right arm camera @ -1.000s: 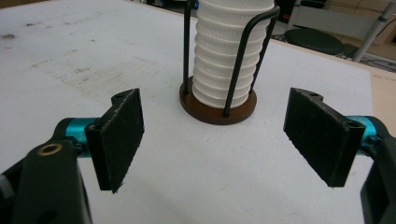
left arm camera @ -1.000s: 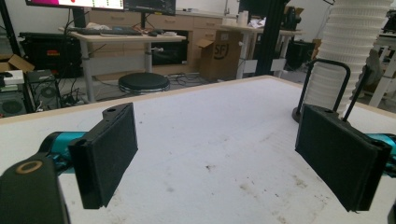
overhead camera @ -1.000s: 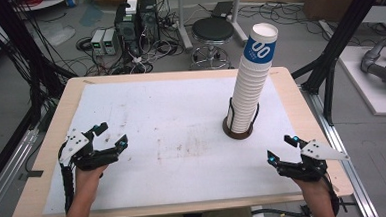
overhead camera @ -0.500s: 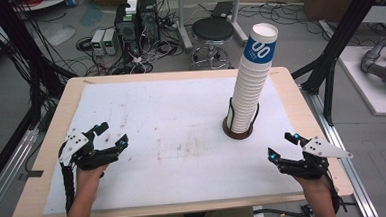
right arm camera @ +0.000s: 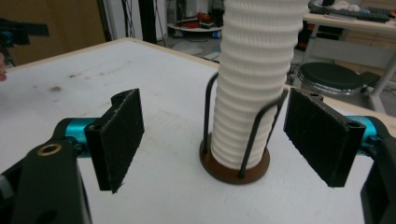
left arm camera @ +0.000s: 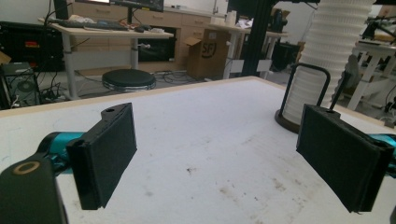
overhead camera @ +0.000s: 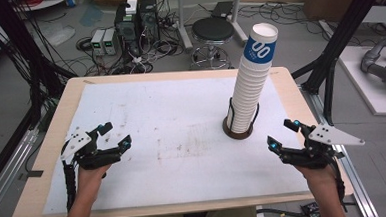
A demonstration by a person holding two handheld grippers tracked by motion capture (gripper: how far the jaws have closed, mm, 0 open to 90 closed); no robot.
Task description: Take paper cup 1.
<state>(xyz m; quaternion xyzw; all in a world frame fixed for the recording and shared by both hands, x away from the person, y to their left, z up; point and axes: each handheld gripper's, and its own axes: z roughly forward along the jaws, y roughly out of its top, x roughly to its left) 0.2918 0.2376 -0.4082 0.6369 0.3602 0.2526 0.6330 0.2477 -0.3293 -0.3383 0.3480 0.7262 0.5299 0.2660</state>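
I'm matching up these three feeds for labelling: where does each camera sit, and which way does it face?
High view: above the person's side, looking forward and down on the table; forearms, left gripper and right gripper show.
Left gripper view: rides the left gripper, looking across the table; open jaws, with the cup stack at right.
Right gripper view: rides the right gripper, facing the cup stack in its wire holder; open jaws.
Shared: all three views show the cup stack.
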